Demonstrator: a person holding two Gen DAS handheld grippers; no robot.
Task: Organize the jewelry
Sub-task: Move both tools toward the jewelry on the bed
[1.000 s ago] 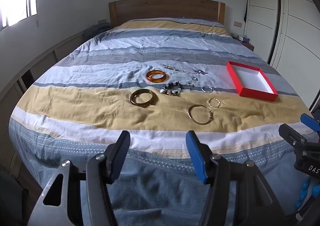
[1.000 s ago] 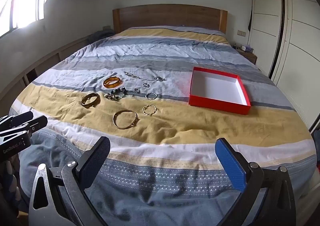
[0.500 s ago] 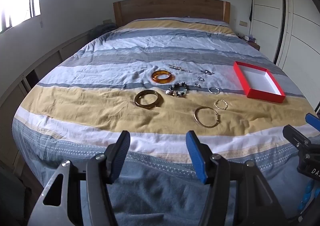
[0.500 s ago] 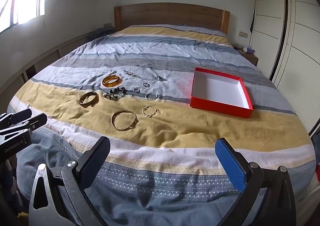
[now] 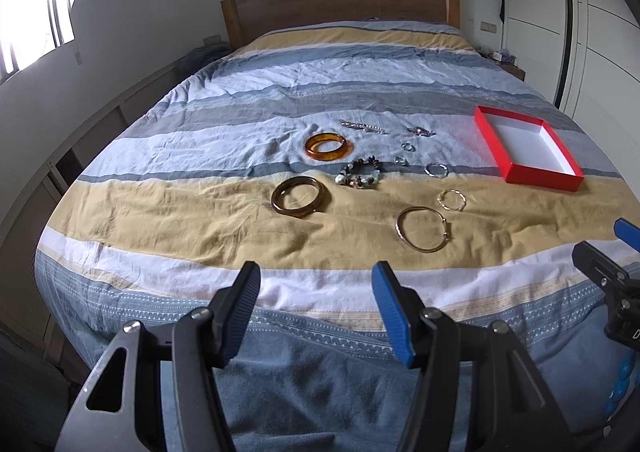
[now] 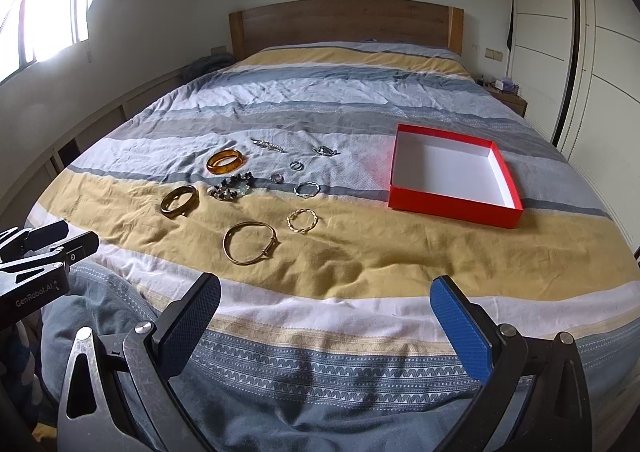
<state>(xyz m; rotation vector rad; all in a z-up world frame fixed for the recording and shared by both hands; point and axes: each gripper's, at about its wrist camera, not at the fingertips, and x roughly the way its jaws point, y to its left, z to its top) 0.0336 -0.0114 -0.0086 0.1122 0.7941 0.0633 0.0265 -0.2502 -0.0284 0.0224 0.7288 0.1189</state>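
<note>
The left gripper (image 5: 316,288) hung at the bottom of its frame over the foot of the bed (image 5: 168,220), its blue pads parted and holding nothing. The right gripper (image 6: 325,302) sat likewise low in its own frame, spread wider and also carrying nothing. Beyond them, mid-frame on the yellow stripe of the duvet, lay a thin gold bangle (image 6: 250,243) with a small twisted gold ring (image 6: 302,221) just beside it. Further up were a dark brown bangle (image 5: 297,196), a beaded bracelet (image 5: 359,177) and an amber bangle (image 5: 329,147), with small silver pieces (image 5: 436,169) scattered to their right. The red box (image 6: 454,206), white inside, stood open at right of centre, well apart from the jewelry.
</note>
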